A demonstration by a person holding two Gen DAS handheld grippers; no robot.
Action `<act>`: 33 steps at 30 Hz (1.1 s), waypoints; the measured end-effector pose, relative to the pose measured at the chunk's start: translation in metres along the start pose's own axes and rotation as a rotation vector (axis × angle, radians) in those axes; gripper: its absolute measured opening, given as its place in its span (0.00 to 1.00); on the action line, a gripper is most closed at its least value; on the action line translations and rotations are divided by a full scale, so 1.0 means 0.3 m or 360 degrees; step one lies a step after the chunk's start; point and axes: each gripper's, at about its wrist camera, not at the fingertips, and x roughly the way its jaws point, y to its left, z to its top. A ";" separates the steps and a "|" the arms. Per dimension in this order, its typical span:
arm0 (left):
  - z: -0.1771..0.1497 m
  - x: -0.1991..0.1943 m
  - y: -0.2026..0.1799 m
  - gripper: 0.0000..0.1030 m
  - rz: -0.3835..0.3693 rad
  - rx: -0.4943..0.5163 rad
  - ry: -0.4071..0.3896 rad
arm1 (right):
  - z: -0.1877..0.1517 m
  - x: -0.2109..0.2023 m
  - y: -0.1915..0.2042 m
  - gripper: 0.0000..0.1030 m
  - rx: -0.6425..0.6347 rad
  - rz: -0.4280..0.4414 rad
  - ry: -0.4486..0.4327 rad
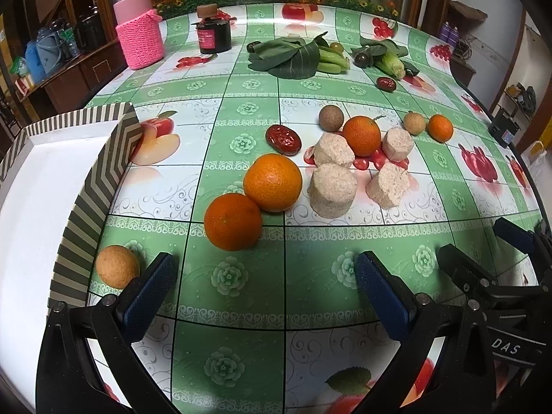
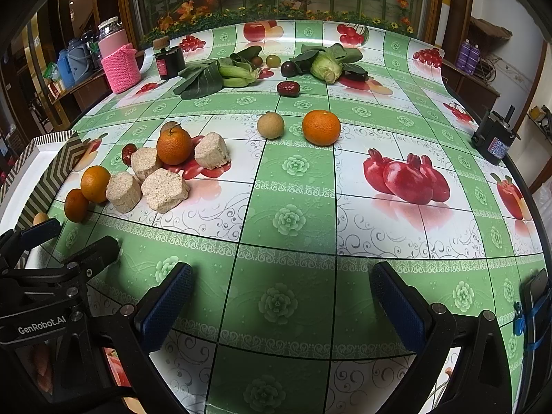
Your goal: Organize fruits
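Note:
Several oranges lie on the fruit-print tablecloth: two touching ones [image 1: 233,221] [image 1: 272,182] just ahead of my left gripper [image 1: 264,286], one [image 1: 361,136] among beige cake blocks [image 1: 332,189], one small [image 1: 440,127] at the right, also in the right wrist view [image 2: 321,127]. Brown longans [image 1: 117,266] [image 1: 331,118] [image 1: 414,122] and red jujubes [image 1: 283,139] [image 1: 386,84] lie about. A striped box [image 1: 93,207] with a white inside stands at the left. Both grippers are open and empty; my right gripper [image 2: 281,296] hovers over bare cloth.
Leafy greens [image 1: 293,57], a cabbage [image 2: 326,65] and dark plums [image 2: 289,68] lie at the back. A pink knit-covered bottle [image 1: 138,31] and a dark jar [image 1: 214,32] stand back left. A black device [image 2: 493,141] sits at the right table edge.

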 end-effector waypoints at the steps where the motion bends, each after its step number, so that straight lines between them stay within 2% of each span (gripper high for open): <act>1: -0.001 -0.001 0.000 1.00 -0.0007 0.0003 0.0001 | 0.000 0.000 0.000 1.00 -0.0002 -0.0001 0.0001; 6: -0.021 -0.043 -0.003 1.00 -0.0076 0.0015 -0.0023 | 0.005 -0.015 -0.015 1.00 -0.0034 0.0028 0.0025; 15: 0.014 -0.201 0.052 1.00 -0.0146 0.0149 -0.0179 | 0.041 -0.139 -0.017 1.00 -0.0166 0.0079 -0.0088; 19: 0.024 -0.221 0.071 1.00 -0.0169 0.0181 -0.0191 | 0.058 -0.141 -0.009 0.98 -0.0163 0.0174 -0.0062; 27: 0.037 -0.239 0.092 1.00 -0.0233 0.0241 -0.0214 | 0.092 -0.168 0.043 0.98 -0.0191 0.0287 -0.0109; 33: 0.033 -0.210 0.120 1.00 -0.0269 0.0241 -0.0182 | 0.108 -0.185 0.088 0.98 -0.0276 0.0240 -0.0164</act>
